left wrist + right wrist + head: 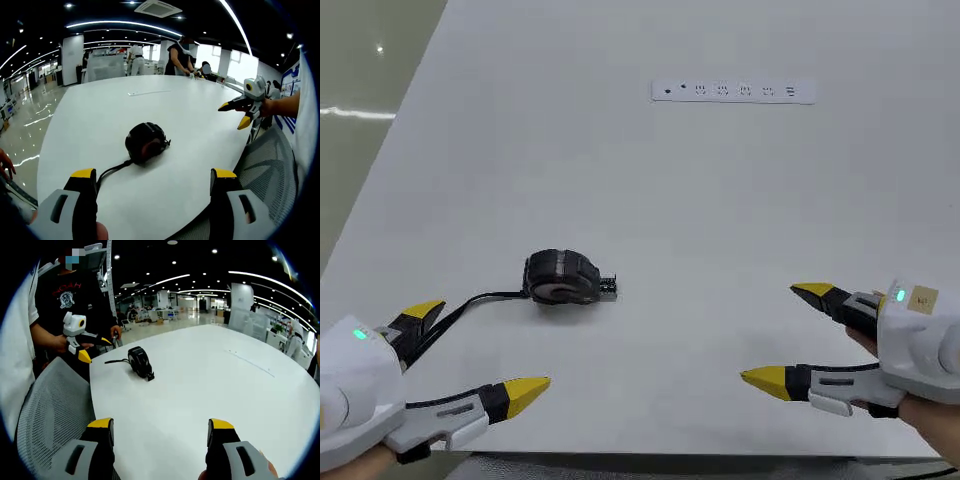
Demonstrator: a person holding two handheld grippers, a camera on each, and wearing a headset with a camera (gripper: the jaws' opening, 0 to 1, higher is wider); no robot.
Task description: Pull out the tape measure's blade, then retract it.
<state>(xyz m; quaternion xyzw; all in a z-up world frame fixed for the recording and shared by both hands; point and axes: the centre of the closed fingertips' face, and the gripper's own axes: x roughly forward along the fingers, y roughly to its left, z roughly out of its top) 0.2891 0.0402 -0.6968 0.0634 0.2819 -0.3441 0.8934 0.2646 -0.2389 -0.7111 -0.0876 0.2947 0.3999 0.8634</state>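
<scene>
A black tape measure [561, 278] lies on the white table [650, 190], its blade tip at its right side and a black wrist strap trailing left. My left gripper [480, 350] hovers open near the table's front edge, just left of and below the tape measure. In the left gripper view the tape measure [145, 142] sits ahead of the spread jaws. My right gripper [790, 335] is open at the front right, well apart from it. The right gripper view shows the tape measure [139, 361] far ahead to the left, with the left gripper [95, 349] beyond.
A white power strip [733, 91] lies flat at the far side of the table. A grey mesh chair [52, 410] stands at the table's front edge. People stand at the far end in the left gripper view.
</scene>
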